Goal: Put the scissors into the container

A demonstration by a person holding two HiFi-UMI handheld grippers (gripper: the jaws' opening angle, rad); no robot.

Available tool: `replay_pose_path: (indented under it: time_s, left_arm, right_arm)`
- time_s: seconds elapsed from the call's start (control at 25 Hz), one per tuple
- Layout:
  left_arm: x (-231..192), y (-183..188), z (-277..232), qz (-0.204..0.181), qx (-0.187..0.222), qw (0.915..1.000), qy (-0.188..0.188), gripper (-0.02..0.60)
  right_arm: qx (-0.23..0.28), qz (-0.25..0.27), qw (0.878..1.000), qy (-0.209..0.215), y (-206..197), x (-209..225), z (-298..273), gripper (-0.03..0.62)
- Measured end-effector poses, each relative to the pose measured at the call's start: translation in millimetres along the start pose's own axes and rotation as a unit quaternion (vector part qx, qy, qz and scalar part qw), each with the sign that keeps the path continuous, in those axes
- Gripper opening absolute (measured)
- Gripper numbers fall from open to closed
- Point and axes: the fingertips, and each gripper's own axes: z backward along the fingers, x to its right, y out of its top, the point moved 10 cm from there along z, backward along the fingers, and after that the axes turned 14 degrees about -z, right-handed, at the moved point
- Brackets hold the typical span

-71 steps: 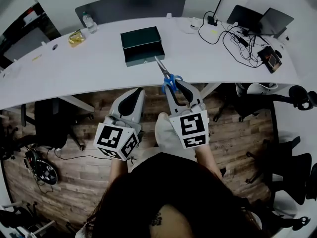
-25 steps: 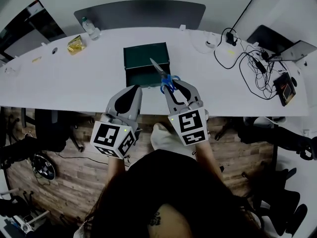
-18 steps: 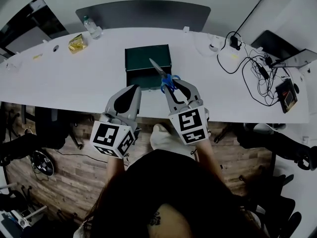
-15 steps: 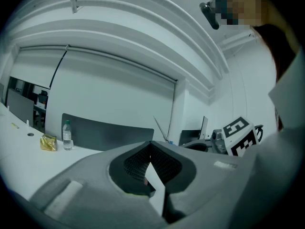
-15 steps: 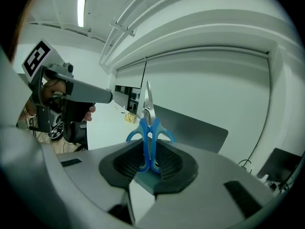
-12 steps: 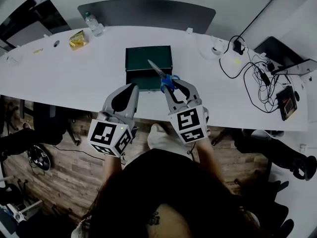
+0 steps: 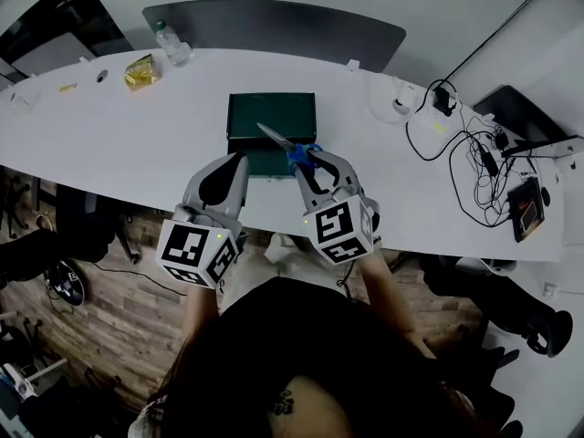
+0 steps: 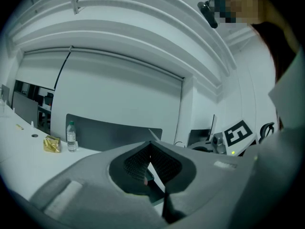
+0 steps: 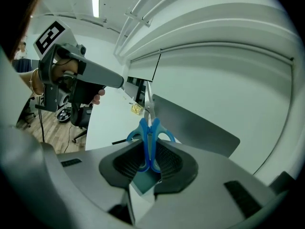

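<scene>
Blue-handled scissors [image 7: 294, 150] are clamped by the handles in my right gripper [image 7: 313, 160], blades pointing up and to the left over the dark green open container [image 7: 271, 114] on the white table [image 7: 109, 144]. In the right gripper view the scissors [image 9: 149, 136] stand upright between the pads, which press on both handle loops. My left gripper [image 7: 237, 161] hovers just left of it, near the container's front edge, shut with nothing in it. In the left gripper view its pads [image 8: 162, 163] meet at the tips.
A water bottle [image 7: 172, 44] and a yellow packet [image 7: 140, 71] sit at the table's far left. Cables [image 7: 456, 135], a laptop [image 7: 525, 117] and small devices lie at the right. A dark panel [image 7: 274, 24] runs behind the table. Office chairs stand beneath.
Both grippers have moved forward over the table. The scissors' blades have swung further left and lie lower over the container. The right gripper's hold is unchanged.
</scene>
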Motion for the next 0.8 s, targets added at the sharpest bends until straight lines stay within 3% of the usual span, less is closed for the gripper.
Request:
replay_pose_path:
  time_s: [0.8]
  left_arm:
    - [-60, -4, -24, 0.008, -0.004, 0.9999, 0.014, 0.01]
  right_arm:
    - [-0.079, 0.07, 0.994, 0.024, -8, 4, -67, 0.087]
